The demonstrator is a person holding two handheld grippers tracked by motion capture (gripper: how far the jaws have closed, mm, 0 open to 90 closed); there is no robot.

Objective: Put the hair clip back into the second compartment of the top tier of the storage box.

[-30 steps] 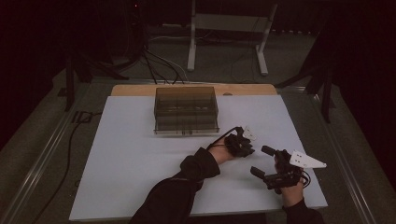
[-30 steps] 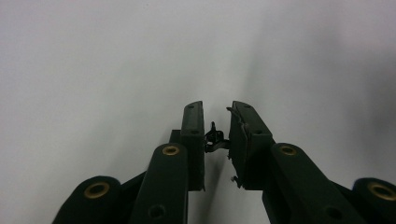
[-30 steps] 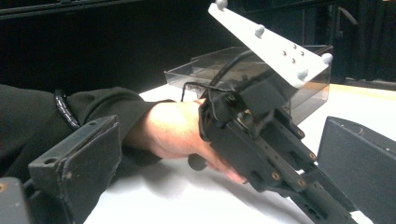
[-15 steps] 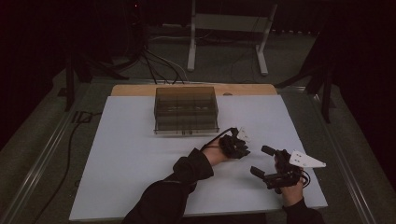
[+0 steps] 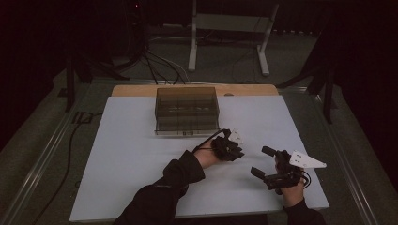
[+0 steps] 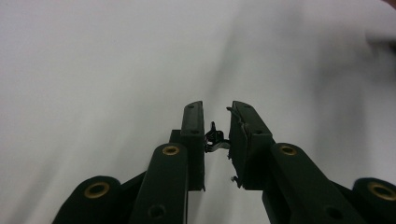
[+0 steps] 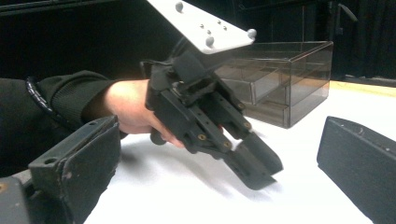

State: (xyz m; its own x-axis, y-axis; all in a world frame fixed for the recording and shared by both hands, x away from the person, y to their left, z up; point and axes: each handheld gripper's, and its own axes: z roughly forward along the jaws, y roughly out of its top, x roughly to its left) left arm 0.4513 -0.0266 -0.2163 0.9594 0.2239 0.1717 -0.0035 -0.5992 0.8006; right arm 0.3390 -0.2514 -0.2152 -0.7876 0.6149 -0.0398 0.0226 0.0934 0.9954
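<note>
My left gripper [image 5: 233,149] tilts down toward the white table [image 5: 117,154], a little right of centre. In the left gripper view its jaws [image 6: 215,109] stand nearly together, pinching a small black metal piece [image 6: 215,138] deep between the pads. The right gripper view shows this left gripper [image 7: 254,168] from the side, its tips almost on the table. My right gripper [image 5: 263,161] is held near the front right with its jaws wide open and nothing between them; its own jaws [image 7: 219,135] frame the right gripper view.
A smoky transparent drawer box [image 5: 187,110] stands at the back middle of the table, and the right gripper view has this drawer box [image 7: 285,84] behind the left gripper. Cables and metal stand legs [image 5: 195,42] are on the floor beyond.
The left hand and its gripper have drifted slightly left and toward the person. The right gripper has stayed where it was, still open.
</note>
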